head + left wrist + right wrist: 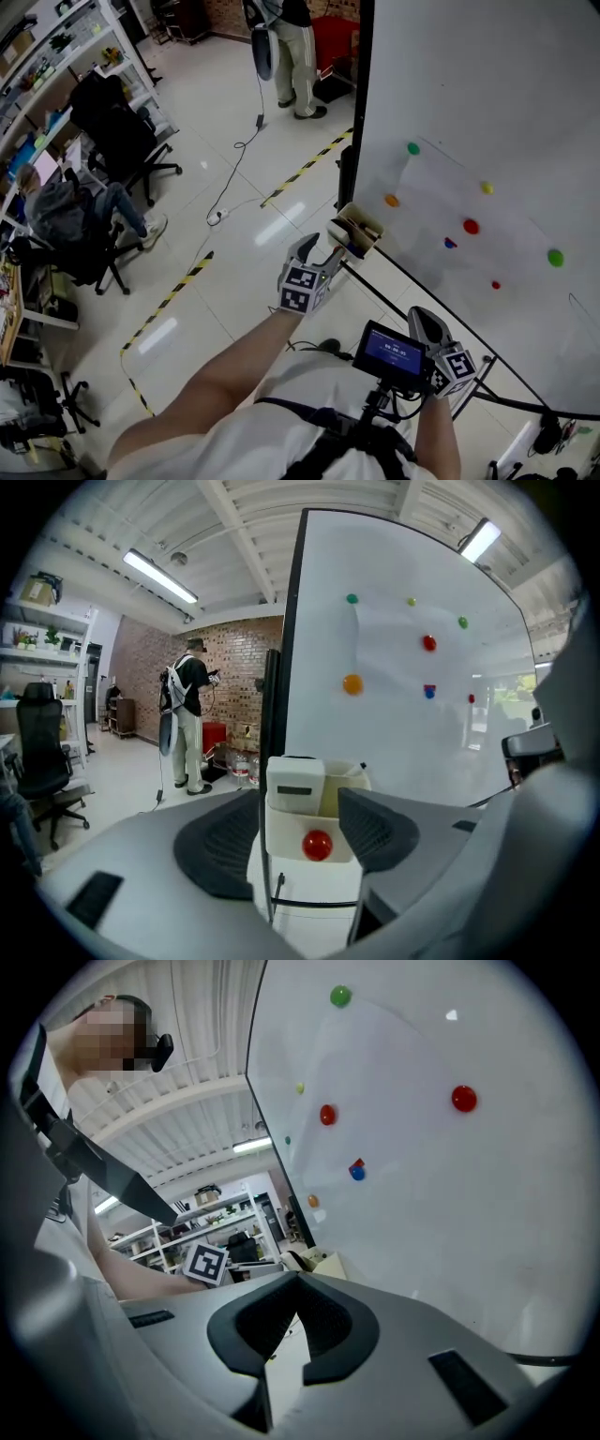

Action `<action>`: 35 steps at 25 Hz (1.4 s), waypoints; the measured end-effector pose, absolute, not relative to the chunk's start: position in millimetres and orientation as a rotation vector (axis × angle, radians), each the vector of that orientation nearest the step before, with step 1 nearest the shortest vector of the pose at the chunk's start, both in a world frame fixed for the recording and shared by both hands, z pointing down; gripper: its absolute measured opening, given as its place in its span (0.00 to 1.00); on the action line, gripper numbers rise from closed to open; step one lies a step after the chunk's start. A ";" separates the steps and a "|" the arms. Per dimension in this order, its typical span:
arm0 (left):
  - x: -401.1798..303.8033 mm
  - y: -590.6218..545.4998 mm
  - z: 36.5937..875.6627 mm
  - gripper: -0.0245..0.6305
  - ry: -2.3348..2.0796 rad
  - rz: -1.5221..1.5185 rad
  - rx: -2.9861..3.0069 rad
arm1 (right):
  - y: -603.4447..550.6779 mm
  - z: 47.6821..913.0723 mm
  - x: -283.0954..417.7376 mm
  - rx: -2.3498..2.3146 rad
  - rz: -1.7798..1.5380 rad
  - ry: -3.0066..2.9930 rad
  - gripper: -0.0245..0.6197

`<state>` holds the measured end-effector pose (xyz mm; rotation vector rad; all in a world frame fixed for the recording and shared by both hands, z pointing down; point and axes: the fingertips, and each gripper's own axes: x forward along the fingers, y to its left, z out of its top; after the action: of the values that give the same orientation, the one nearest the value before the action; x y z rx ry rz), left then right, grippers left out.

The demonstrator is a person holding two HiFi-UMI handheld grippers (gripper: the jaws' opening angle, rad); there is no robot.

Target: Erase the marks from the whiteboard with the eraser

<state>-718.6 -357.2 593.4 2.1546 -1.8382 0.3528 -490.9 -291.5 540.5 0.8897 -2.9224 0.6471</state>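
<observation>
Pickup is the step in hand, judging by the head view: the left gripper (326, 251) points at a small white holder (360, 228) at the left edge of the whiteboard (487, 103), and the right gripper (424, 324) hangs lower, near the board's bottom edge. Coloured magnets (471, 226) dot the board, and any marks on it are too faint to place. The left gripper view shows what the head view cannot. That claw stands wide and empty, and the white eraser (294, 782) stands upright in the holder, straight ahead in the gap between the jaws and touching neither pad. A red magnet (317, 844) sits below it on the holder's front. The sound move is probably to advance squarely, close on the eraser's sides above the holder's rim, then lift straight up. Only the right gripper view shows that claw pinched shut on nothing, pointing along the board.
</observation>
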 end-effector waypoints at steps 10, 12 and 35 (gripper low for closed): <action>-718.3 -387.5 595.8 0.43 -1.926 0.565 2.185 | -297.4 533.8 -477.3 1.042 0.621 -2.880 0.08; -714.6 -389.9 594.2 0.43 -1.944 0.590 2.209 | -296.9 536.6 -473.0 1.070 0.642 -2.863 0.08; -717.3 -395.4 577.9 0.42 -1.919 0.317 2.321 | -292.5 537.6 -478.2 1.213 0.638 -2.815 0.08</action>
<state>-717.3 -395.4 577.9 2.3207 -1.9194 0.3167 -478.2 -292.5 537.6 1.2126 -2.8150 0.6379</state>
